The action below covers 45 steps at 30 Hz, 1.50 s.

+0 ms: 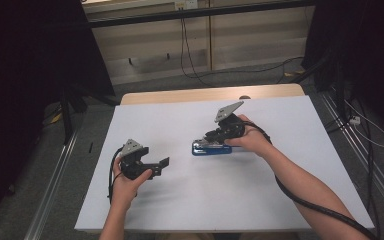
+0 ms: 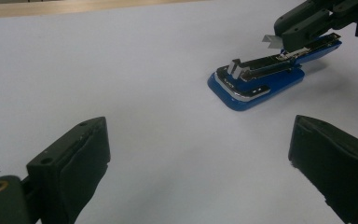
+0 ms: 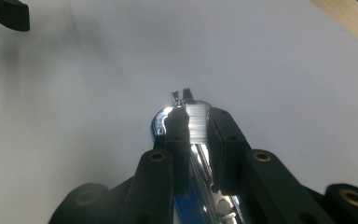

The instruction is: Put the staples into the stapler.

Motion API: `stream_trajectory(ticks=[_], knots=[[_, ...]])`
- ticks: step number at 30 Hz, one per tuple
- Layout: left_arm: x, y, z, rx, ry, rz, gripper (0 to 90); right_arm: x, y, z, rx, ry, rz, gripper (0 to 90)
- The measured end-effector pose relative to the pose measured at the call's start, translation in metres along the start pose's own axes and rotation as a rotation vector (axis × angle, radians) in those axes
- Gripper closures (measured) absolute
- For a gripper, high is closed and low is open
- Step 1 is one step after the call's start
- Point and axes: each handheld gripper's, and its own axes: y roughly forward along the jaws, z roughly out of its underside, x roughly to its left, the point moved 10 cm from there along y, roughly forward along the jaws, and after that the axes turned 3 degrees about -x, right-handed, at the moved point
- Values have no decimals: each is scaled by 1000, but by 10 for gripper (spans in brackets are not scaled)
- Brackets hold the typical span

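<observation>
We are gripping the blue stapler [image 1: 211,148] with our right gripper [image 1: 211,137], its jaws clenching the metal top arm from both sides near the middle of the white table cover [image 1: 190,210]; the stapler's base is resting on the cover; our left gripper [image 1: 163,164] is hovering well apart, jaws spread wide and holding nothing.

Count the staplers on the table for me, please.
1: a blue stapler lies mid-table on the white sheet, with the right tool shut on its top arm.
</observation>
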Motion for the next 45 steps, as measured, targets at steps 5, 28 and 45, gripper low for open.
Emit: stream_trajectory(ticks=[5, 28, 45], knots=[[1, 0, 0, -2, -3, -5, 55, 1, 4, 0, -1, -1, -8, 792], [1, 1, 1, 6, -4, -1, 55, 2, 7, -5, 1, -22, -36, 792], [1, 0, 0, 2, -4, 2, 57, 3, 16, -7, 7, -31, -46, 792]])
